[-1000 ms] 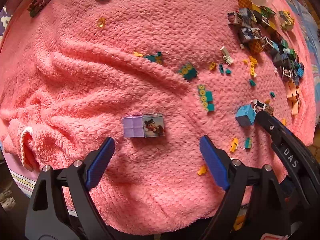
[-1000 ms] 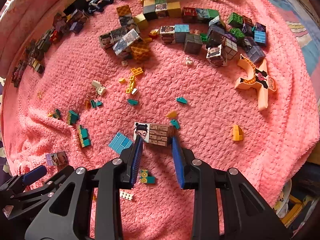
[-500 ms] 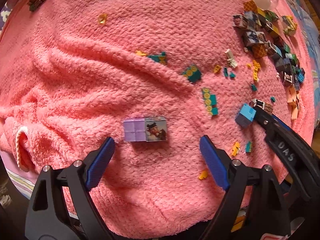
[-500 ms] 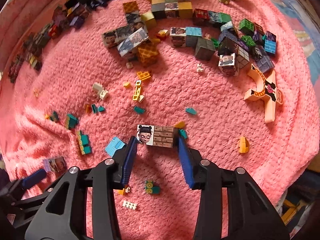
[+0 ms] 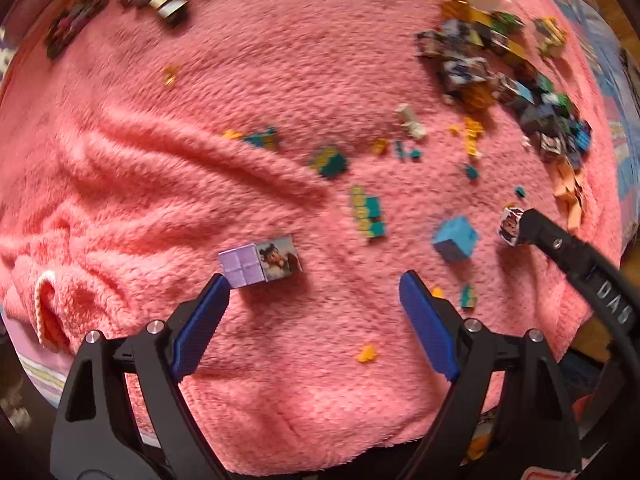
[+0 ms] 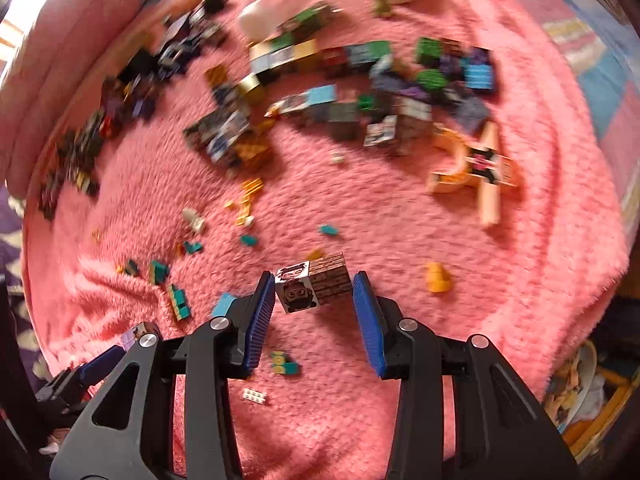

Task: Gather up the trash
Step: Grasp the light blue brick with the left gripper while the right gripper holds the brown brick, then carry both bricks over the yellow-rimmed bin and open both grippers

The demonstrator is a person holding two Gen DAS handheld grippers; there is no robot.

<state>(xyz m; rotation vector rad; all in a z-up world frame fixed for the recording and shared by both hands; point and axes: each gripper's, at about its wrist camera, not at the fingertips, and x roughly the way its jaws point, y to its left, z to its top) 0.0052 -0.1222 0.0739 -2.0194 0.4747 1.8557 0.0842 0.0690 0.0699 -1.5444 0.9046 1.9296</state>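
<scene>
**Two grippers, two picture blocks on the pink blanket**

Two views showed the work. From the left wrist, the left gripper (image 5: 312, 292) hovered low over the pink blanket (image 5: 200, 120), its blue fingers (image 5: 200, 320) spread wide apart and empty. The purple-and-portrait block (image 5: 260, 266) lay on the blanket just beyond the left-hand fingertip, off-centre in the gap, so the gripper likely needed to shift before closing. Right of that block sat a blue cube (image 5: 456, 238), and farther right the right gripper (image 5: 516, 228) carried a small printed block.

From the right wrist, the fingers (image 6: 260, 320) of the right gripper bracketed a face-and-brick block (image 6: 314, 288). One pad touched its face side; the other showed a slight gap, so whether the grip was firm I could not tell. The block appeared raised clear of the blanket, probably for carrying off. Beyond it, the heap of cubes (image 6: 340, 92) was motion-blurred.
</scene>
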